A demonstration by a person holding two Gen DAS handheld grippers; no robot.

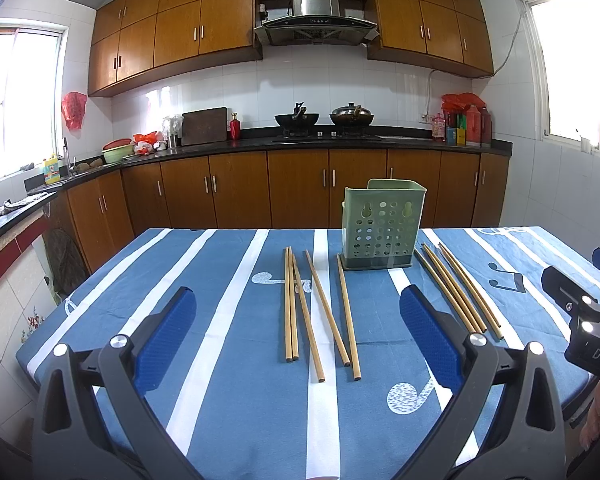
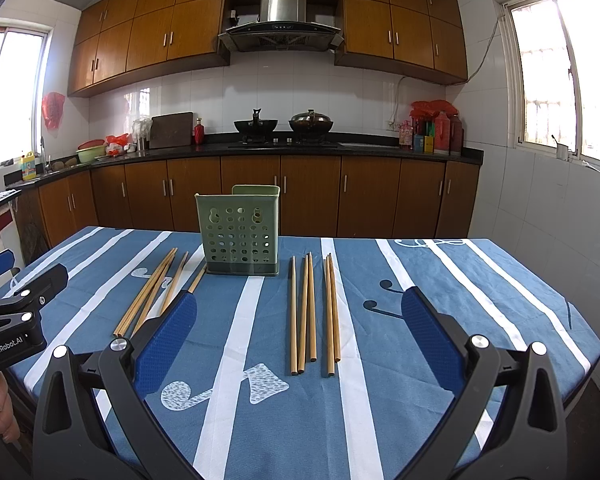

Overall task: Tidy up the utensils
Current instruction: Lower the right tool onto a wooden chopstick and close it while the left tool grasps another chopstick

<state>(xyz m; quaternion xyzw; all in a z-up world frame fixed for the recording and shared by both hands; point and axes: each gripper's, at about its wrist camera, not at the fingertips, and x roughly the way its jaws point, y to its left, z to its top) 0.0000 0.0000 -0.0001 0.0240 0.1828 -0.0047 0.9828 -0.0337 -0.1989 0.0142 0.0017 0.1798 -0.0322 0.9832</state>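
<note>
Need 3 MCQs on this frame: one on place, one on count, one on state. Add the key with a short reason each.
1. Where does the green holder stand relative to the chopsticks?
A. Between the two groups, toward the far side of the table
B. At the near edge
C. Lying on the left group

2. How many chopsticks lie in the right group?
A. Two
B. Five
C. Eight

3. What state is the right tool in?
A. Shut on a chopstick
B. Open, holding nothing
C. Shut on the holder

Key:
1 A: the left group and the right group flank it on the tablecloth.
2 B: the right wrist view shows five sticks.
3 B: its blue pads stand wide apart; the left tool is likewise open.
</note>
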